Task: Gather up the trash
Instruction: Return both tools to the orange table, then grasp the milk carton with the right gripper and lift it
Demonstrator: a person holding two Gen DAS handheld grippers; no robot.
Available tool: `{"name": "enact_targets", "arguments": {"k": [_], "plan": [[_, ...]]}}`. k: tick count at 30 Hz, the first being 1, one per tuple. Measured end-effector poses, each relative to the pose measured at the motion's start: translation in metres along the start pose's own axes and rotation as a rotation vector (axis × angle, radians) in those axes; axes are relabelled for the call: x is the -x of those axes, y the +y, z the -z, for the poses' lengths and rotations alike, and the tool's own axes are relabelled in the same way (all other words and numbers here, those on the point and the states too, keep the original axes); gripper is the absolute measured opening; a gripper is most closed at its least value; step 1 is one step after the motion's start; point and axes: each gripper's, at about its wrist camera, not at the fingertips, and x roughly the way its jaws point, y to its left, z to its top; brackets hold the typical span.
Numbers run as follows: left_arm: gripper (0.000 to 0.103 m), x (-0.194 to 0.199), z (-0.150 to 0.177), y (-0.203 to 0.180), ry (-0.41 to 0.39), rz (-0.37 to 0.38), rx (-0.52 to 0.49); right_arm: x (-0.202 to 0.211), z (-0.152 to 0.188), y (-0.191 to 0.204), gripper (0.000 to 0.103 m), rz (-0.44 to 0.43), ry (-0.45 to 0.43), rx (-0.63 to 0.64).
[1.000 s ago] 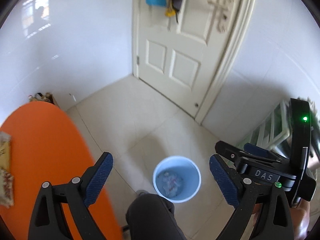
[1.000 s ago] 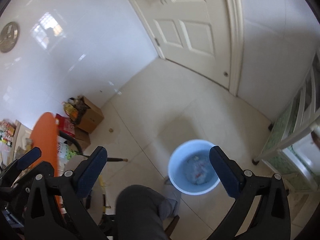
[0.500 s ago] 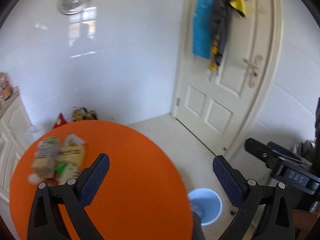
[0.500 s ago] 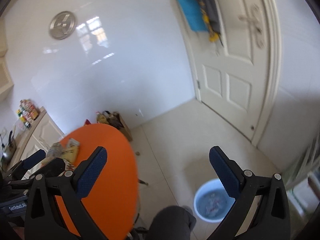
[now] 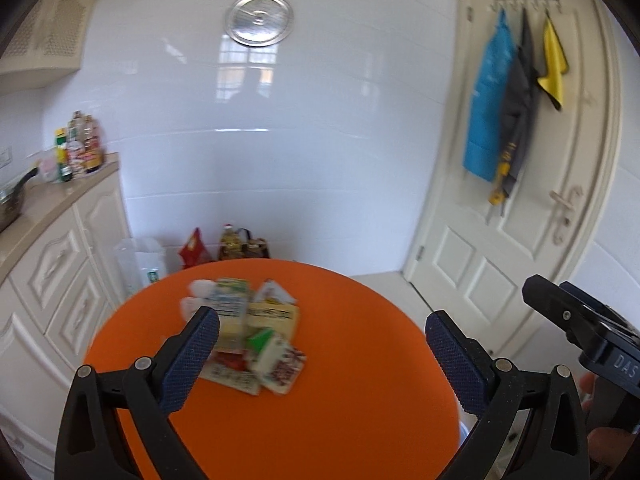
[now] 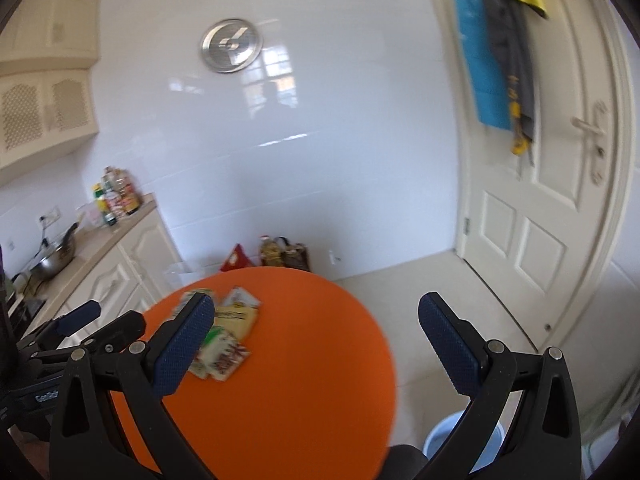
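A pile of snack wrappers and small cartons lies on the round orange table; it also shows in the right wrist view. My left gripper is open and empty, above the table's near side, the pile just beyond its left finger. My right gripper is open and empty, over the table's right edge. A light blue bin on the floor peeks out low between the right gripper's fingers.
White kitchen cabinets with a counter stand at the left, bottles and a pan on top. Bags and an oil bottle sit on the floor by the tiled wall. A white door with hung cloths is at the right.
Both grippers have swung up and left from the blue bin on the floor to the orange table. The wrapper pile has come into view ahead. Both stay open.
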Motion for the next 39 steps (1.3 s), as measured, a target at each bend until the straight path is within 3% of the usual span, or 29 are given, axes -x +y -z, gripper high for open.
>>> {"name": "enact_targets", "arguments": {"k": [12,20,31,39], "plan": [[0.102,0.056,0.022,0.032,-0.052,-0.119,0.085,-0.005,-0.001,0.079,0.103,-0.121,-0.025,0.12],[0.102,0.055,0.033,0.047,-0.032,-0.163,0.124,-0.016,0.005,0.098,0.103,-0.145,-0.008,0.161],[0.102,-0.004,0.03,0.086,0.093,-0.206,0.171,-0.093,0.031,0.126,0.103,-0.171,0.177,0.189],[0.102,-0.091,0.018,0.11,0.184,-0.204,0.161,-0.158,0.051,0.159,0.103,-0.19,0.312,0.197]]}}
